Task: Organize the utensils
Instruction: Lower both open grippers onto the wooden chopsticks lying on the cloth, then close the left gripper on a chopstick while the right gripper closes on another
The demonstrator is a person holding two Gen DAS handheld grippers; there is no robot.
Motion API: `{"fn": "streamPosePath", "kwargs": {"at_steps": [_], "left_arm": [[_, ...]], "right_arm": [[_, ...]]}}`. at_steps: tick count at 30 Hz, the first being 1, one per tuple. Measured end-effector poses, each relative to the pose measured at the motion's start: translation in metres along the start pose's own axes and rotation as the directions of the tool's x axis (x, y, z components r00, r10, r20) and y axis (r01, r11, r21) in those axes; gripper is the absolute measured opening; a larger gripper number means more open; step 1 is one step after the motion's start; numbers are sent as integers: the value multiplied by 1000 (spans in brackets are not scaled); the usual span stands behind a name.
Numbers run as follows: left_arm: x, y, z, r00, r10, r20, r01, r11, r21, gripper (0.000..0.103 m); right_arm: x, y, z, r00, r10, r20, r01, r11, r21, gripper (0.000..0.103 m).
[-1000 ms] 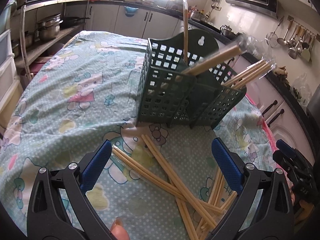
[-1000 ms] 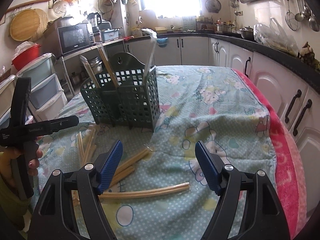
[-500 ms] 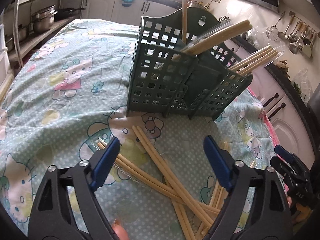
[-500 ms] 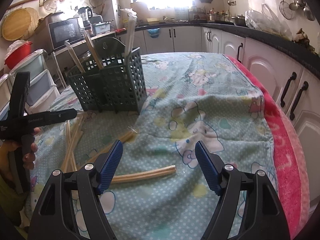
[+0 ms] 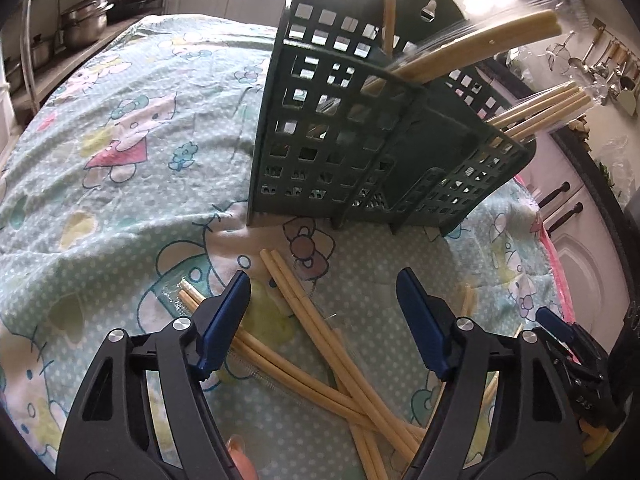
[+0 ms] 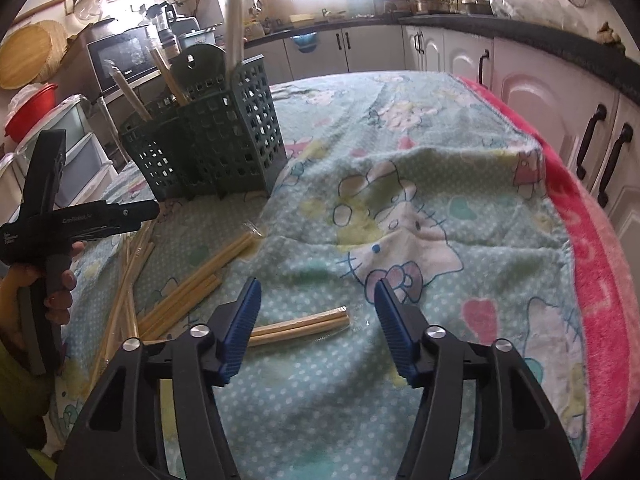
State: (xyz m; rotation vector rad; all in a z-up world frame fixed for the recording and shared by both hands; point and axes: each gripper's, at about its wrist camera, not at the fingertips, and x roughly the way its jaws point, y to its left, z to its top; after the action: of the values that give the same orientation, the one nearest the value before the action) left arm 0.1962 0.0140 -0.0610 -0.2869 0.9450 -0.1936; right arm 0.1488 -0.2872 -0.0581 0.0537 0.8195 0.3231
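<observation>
1. The tabletop [image 6: 460, 152], under a cartoon-print cloth, runs clear and bare from the green utensil holder [image 6: 224, 136] to its pink-edged right side, beside the white cabinets [image 6: 560, 120]. To the left of the holder the cloth is also bare in the left wrist view.
2. Loose chopsticks [image 5: 320, 344] lie crossed on the cloth just in front of the holder; more chopsticks stand tilted in its compartments.
3. The left tool [image 5: 324, 312] points steeply down over the crossed pile, its jaws closing but not touching; several sticks pass between and under its blue pads [image 5: 228, 320].
4. The right tool [image 6: 316, 320] angles down at a separate wrapped pair of chopsticks [image 6: 300, 326], which lies well apart from the pile; its jaws are closing, with the pair's end between them and no pad pressing on it.
5. Only the right wrist view shows the wrapped pair and the hand [image 6: 52, 292] gripping the left tool's handle; only the left wrist view shows the holder's inner dividers.
</observation>
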Motion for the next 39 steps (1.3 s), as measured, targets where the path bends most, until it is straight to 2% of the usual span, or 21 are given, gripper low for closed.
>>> {"fn": "streamPosePath", "kwargs": {"at_steps": [7,16,19,24,29,36,39], "left_arm": [[8,2,2,1000,16,-14,-16,1000,-7,65],[15,7,5,998,52,-18,-52,999,-14,53],[17,6,6,997,73,-18,-73,997,-9,46],[20,4,6,992,129,-8,-129,992,7,26],[22,3,7,988,155,3,-155,988,19,19],[14,5,6,994,107,12,-107,994,-6,7],[3,3,7,995,87,39,-87,996,-9,5]], "right_arm": [[13,-12,-2,998,37,-43,-34,998,61,53],[13,-15,-6,998,46,-48,-42,996,72,40],[10,-19,-8,998,49,-43,-45,996,78,30],[7,-15,-10,999,19,-38,-18,999,49,18],[5,-17,-10,1000,1,-28,0,998,56,6],[-6,-15,-5,1000,-5,13,5,999,38,3],[-14,-12,0,999,-7,41,6,1000,28,3]]}}
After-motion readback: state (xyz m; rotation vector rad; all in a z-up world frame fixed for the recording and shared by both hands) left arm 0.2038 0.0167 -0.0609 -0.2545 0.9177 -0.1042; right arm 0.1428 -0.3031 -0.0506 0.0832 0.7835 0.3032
